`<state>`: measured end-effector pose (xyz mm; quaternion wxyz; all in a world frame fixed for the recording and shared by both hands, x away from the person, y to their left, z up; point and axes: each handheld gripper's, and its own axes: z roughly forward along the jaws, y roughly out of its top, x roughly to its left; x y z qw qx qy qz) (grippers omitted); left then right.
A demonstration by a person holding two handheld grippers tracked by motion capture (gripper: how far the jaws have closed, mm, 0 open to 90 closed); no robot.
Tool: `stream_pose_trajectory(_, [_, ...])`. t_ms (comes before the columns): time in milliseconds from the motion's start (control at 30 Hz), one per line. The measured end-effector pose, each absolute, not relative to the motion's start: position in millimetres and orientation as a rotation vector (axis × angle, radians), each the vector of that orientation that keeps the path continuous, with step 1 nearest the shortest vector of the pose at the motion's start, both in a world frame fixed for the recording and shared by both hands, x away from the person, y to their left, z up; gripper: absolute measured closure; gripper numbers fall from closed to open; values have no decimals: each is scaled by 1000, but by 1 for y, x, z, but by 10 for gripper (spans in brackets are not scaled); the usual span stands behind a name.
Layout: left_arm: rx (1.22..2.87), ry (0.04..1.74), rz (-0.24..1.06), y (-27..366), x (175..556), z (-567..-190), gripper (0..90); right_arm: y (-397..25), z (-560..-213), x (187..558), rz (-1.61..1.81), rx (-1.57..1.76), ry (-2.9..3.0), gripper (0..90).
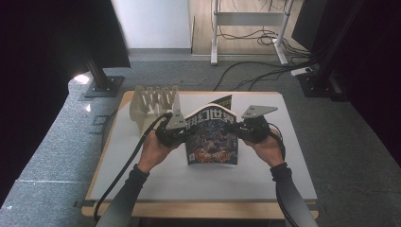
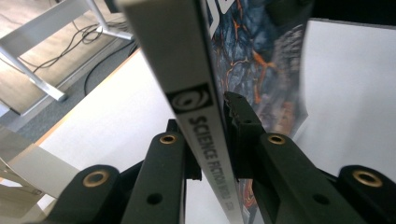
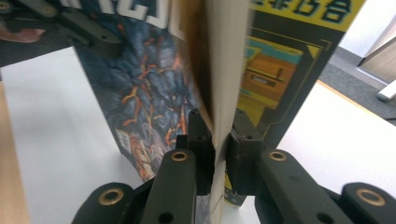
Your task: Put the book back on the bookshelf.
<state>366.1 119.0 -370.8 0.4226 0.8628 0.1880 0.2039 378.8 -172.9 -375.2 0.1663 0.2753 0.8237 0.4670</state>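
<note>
While both tongs hold it, the one worktop (image 1: 293,156) carries a single book (image 1: 211,137) standing near its middle, long axis running from the near edge toward the far edge, cover facing the person. One wooden rack (image 1: 153,101) stands at the far left corner, nearer the left hand. Left tongs (image 2: 212,140) are closed on the book's spine; right tongs (image 3: 218,149) are closed on its page edge. Likely the book goes left to the rack.

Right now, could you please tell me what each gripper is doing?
Left gripper: shut on the colourful science-fiction paperback book's spine.
Right gripper: shut on its page edge.
</note>
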Motion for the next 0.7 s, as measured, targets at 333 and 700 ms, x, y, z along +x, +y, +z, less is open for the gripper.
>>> stream_pose_trajectory(333, [2139, 494, 428, 121, 373, -370, 824, -183, -379, 376, 1342, 821, 2321, 729])
stream_pose_trajectory(700, [2122, 537, 365, 142, 375, -360, 826, -205, -401, 375, 1277, 906, 2269, 499])
